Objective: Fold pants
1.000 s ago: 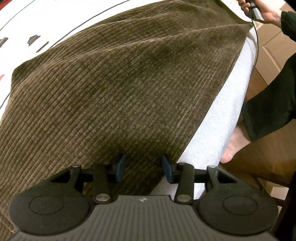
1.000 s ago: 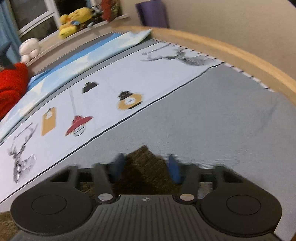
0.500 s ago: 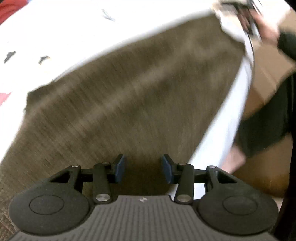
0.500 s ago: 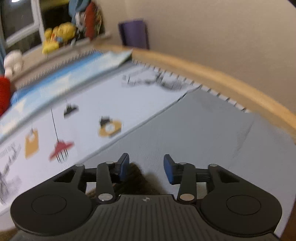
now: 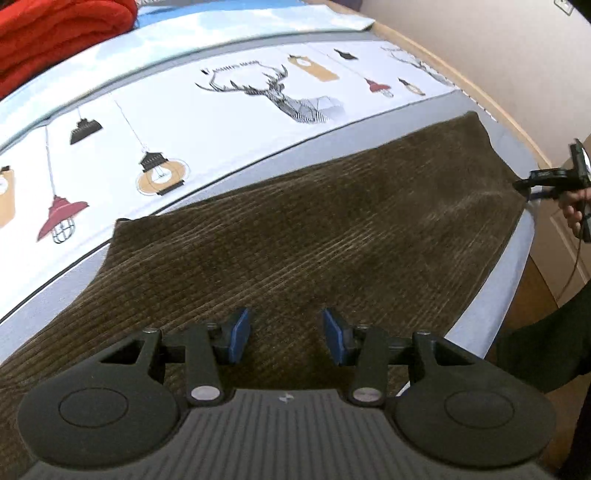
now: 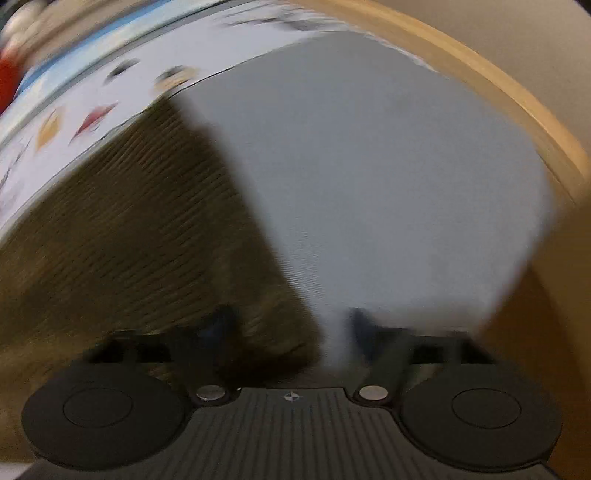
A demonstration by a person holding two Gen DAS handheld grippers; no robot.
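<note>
The brown corduroy pants lie flat along the near side of the bed. My left gripper is open and empty, just above the pants' near part. The right gripper shows in the left wrist view at the pants' far right end, held in a hand. In the blurred right wrist view my right gripper is open, over the pants' near corner where it meets the grey sheet.
The bed cover has deer and lamp prints. A red blanket lies at the far left. A wooden bed frame runs along the wall. The bed's edge and floor are at the right.
Both grippers have pulled back and up. The left view now takes in the whole pants and printed cover. The right view swung down onto the pants' corner, with open jaws throughout.
</note>
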